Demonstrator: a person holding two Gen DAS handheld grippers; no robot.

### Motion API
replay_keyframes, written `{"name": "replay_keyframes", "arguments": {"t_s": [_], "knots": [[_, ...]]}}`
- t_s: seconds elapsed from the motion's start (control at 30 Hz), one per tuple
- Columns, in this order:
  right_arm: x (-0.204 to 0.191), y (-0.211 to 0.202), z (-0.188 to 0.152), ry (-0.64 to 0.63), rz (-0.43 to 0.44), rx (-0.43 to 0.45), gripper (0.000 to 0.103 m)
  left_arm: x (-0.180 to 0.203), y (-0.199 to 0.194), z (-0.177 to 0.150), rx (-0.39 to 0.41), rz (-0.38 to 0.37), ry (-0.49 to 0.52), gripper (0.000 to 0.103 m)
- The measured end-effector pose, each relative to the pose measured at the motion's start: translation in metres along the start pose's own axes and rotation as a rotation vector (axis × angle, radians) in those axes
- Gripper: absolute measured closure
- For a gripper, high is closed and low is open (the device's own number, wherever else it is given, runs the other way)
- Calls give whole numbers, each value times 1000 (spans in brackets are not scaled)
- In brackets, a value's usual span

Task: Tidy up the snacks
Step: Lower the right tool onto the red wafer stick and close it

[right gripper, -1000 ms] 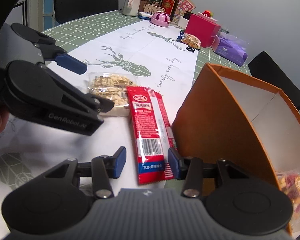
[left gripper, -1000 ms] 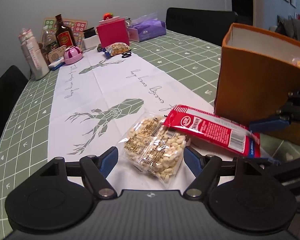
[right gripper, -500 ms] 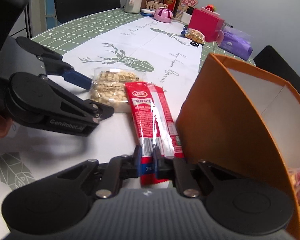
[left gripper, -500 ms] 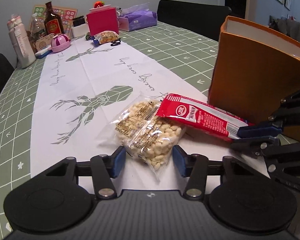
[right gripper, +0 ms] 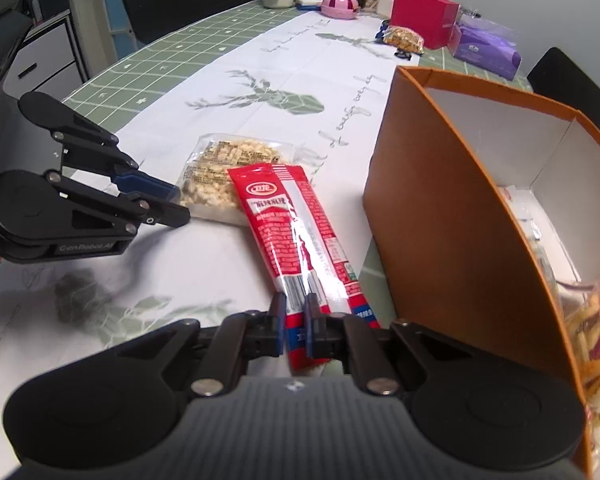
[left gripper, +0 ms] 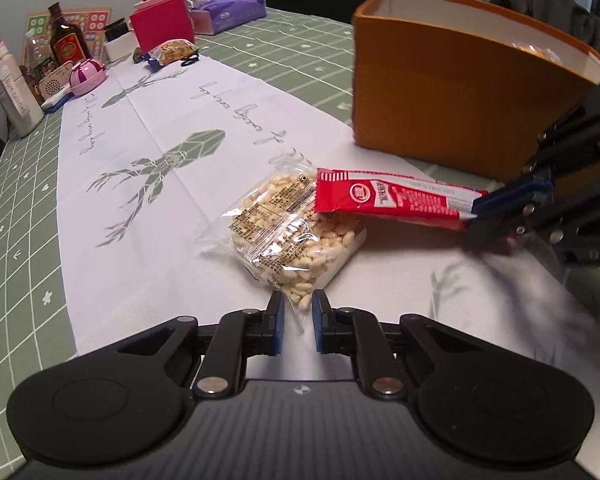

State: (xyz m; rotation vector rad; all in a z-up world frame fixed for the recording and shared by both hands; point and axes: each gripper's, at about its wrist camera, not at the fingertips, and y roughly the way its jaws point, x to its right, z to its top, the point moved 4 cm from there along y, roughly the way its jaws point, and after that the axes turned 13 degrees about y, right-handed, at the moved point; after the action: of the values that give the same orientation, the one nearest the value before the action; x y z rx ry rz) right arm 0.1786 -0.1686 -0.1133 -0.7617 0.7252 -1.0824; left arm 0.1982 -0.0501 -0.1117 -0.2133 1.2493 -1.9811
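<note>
Since the earlier frame both grippers have advanced and closed in: the right gripper (right gripper: 294, 326) is clenched on the red pack's (right gripper: 296, 236) near end, while the left gripper (left gripper: 297, 322) is closing on the peanut bag's (left gripper: 290, 232) corner between its fingers. Both snacks lie on the surface ahead of the fingers. The box (right gripper: 456, 216) right of them already holds some snacks; these two remain.

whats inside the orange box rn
The orange box holds a few wrapped snack packets at its near end, with a bare white wall further in. Its front wall hides most of the floor, so the full contents can't be told.
</note>
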Motion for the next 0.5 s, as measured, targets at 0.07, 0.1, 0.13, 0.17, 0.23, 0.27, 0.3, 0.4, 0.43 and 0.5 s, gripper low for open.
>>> {"name": "replay_keyframes", "arguments": {"t_s": [0.07,0.1,0.13,0.17,0.23,0.27,0.3,0.4,0.43,0.5], "knots": [[0,-8,-6,-4,9,-32,97,8,-6,-5,-23,-6,13,89],[0,-12,-10,-7,13,-44,97,13,-11,-8,-37,-11,19,89],[0,-17,-14,-10,15,-55,97,19,-15,-12,-48,-14,30,90],[0,-21,-18,-12,18,-68,97,25,-19,-15,-58,-16,43,90],[-1,-31,-28,-17,32,-85,97,40,-31,-25,-78,-32,72,91],[-2,-35,-33,-20,41,-97,97,46,-36,-30,-86,-37,78,91],[-2,-39,-39,-24,51,-113,97,53,-42,-36,-95,-42,83,91],[-6,-51,-59,-51,74,-153,97,73,-58,-50,-116,-61,84,91],[-8,-55,-66,-63,82,-166,97,80,-64,-55,-127,-75,84,91],[-11,-62,-78,-80,93,-188,97,93,-74,-63,-143,-102,88,82]]}}
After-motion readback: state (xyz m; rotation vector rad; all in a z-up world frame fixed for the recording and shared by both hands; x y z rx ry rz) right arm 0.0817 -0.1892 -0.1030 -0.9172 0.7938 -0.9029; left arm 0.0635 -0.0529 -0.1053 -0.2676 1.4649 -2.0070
